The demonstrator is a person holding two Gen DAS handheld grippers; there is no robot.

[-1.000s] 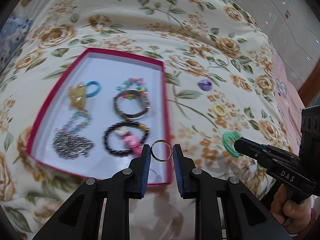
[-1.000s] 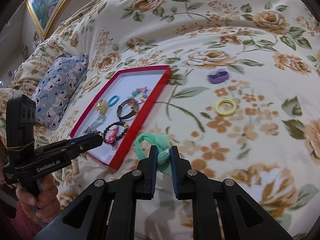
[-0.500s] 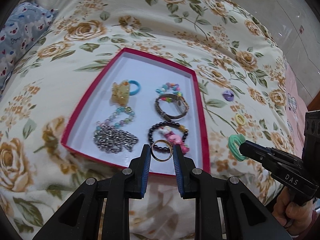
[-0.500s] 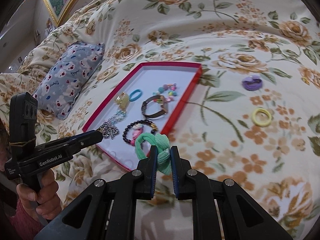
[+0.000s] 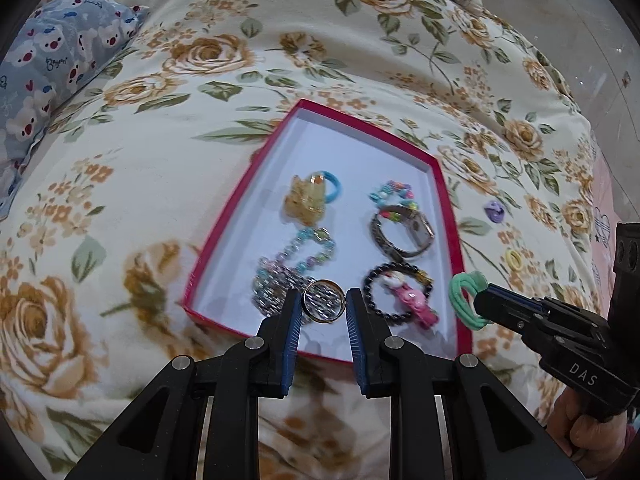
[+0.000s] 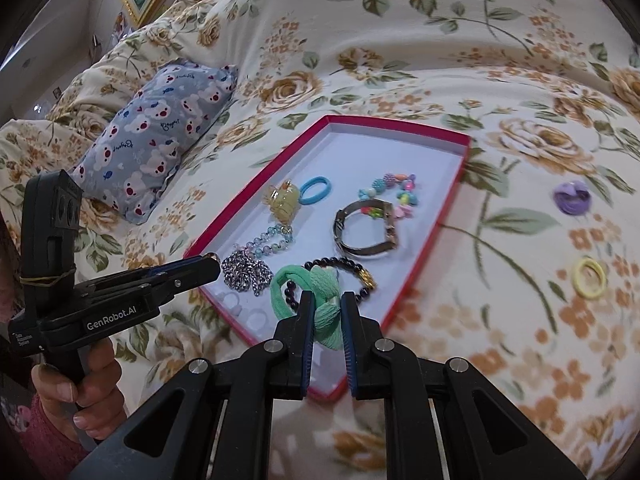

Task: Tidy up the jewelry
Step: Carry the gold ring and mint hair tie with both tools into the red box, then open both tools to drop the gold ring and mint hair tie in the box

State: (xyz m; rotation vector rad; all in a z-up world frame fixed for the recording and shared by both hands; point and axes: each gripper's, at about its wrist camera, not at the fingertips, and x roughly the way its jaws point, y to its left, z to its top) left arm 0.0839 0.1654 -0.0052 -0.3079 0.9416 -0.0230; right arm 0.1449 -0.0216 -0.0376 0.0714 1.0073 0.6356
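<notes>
We are gripping a ring (image 5: 323,306) in the left gripper (image 5: 322,309) and a green scrunchie (image 6: 316,300) in the right gripper (image 6: 325,312), over the tray (image 5: 448,216).

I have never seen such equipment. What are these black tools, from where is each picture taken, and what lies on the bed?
There is no robot here. A person holds one black hand tool in each hand; each tool has two fingers and a wide-angle camera that looks along them.

The left tool's camera shows the left gripper with its fingers shut on a gold ring. At the right edge you see the other tool from the side.

The right tool's camera shows the right gripper shut on a green hair tie, with the left tool at the picture's left.

On the floral bedspread lies a red tray with bracelets, a watch, a silver chain and a blue hair tie. Outside the tray lie a purple hair tie and a yellow one. A blue pillow lies further back.
</notes>
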